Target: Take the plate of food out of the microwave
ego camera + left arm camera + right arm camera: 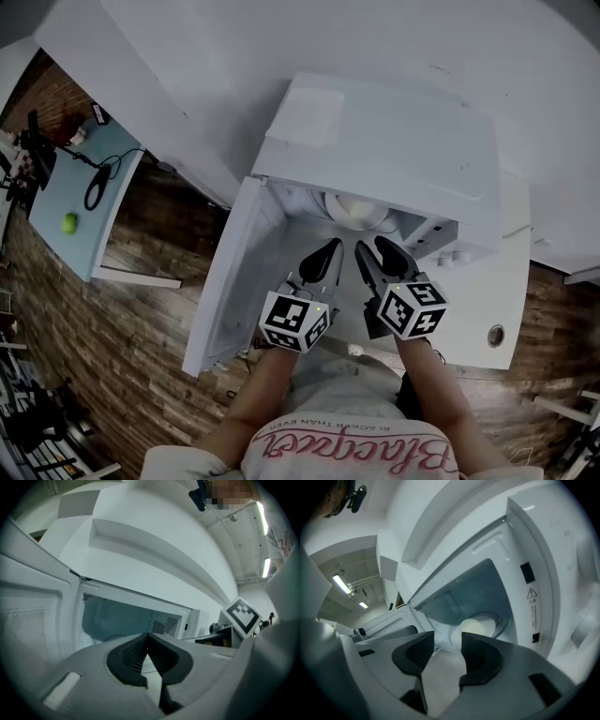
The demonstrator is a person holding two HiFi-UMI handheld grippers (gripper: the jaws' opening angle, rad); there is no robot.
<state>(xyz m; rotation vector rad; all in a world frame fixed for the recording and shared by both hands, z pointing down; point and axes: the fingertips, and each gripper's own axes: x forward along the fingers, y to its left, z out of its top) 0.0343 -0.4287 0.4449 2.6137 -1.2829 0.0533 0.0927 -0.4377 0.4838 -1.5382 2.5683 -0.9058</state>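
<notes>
Likely stiff, slick and breakable, so we'd take the plate of food (354, 208) in the microwave (394, 150) by its rim; left gripper (330, 248) closed, right gripper (373, 248) wide, both empty.

Left claw (148, 635), tips together, faces the open microwave (119, 617).

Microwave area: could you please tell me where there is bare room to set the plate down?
Bare white counter lies right of the right gripper, between the microwave front and the round hole. The doorway is crowded: the shut left gripper and open right gripper sit side by side before the plate, with the open door walling the left.
</notes>
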